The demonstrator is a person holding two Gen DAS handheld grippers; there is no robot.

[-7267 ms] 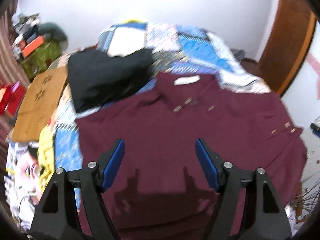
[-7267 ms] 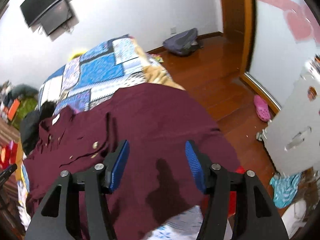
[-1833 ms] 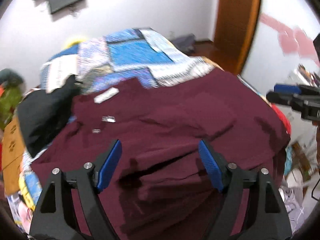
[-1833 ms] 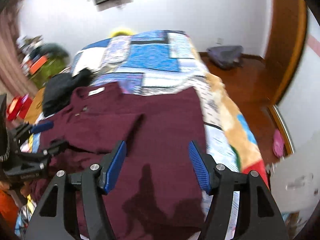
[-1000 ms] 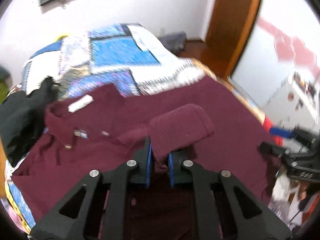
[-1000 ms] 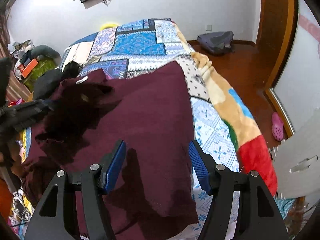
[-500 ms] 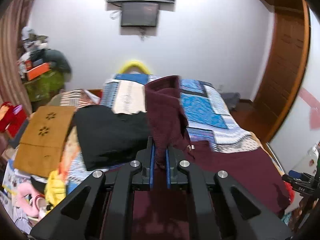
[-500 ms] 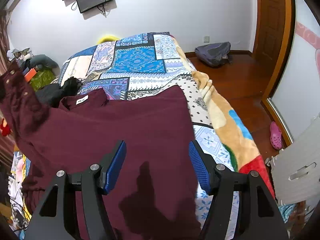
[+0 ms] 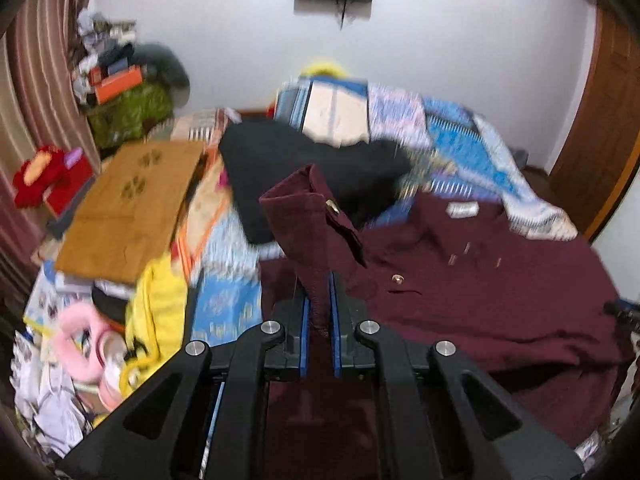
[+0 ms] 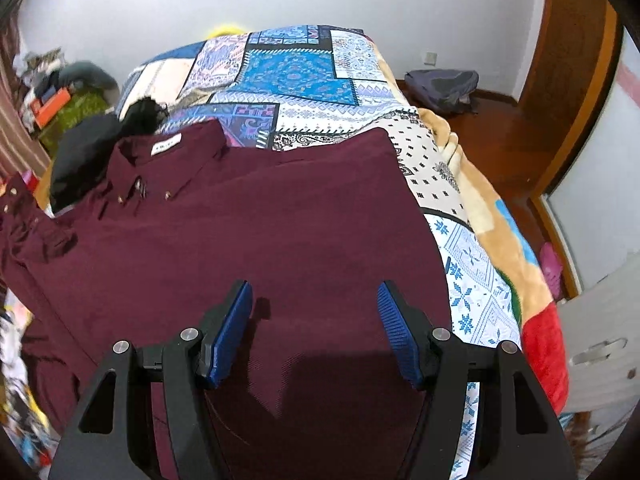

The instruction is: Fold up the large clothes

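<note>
Since closing on the maroon sleeve (image 9: 316,240) about a second ago, has swung wide with the left gripper (image 9: 318,312): then held over the middle of the shirt and aimed toward the door side, now aimed up the bed toward the wall. Stays clenched with that tool, blue pads pressed on the cloth, with the buttoned cuff (image 9: 312,200) standing up just ahead of the tips and flopping over to their right. Leaves the rest of the maroon shirt (image 9: 480,280) spread on the patchwork quilt (image 9: 460,136), ahead and to the right of the tips, collar label (image 9: 463,209) farthest off. Shows a black garment (image 9: 280,152) beyond the raised cuff; touching it or not, cannot tell through the blur.

With the right gripper (image 10: 316,328): released, jaws wide with nothing between them, hovering above the shirt's lower body and hardly shifted. Catches the lifted cuff far out to the left of its fingers, at the frame's edge.

Reads, as a judgement, as a sleeve being drawn out sideways from over the body, probably to straighten it before it is laid back across. Puts the fold at an early stage: body still fully open, no side turned in. Calls next for setting the sleeve down flat without dragging the shoulder and rumpling the front.
</note>
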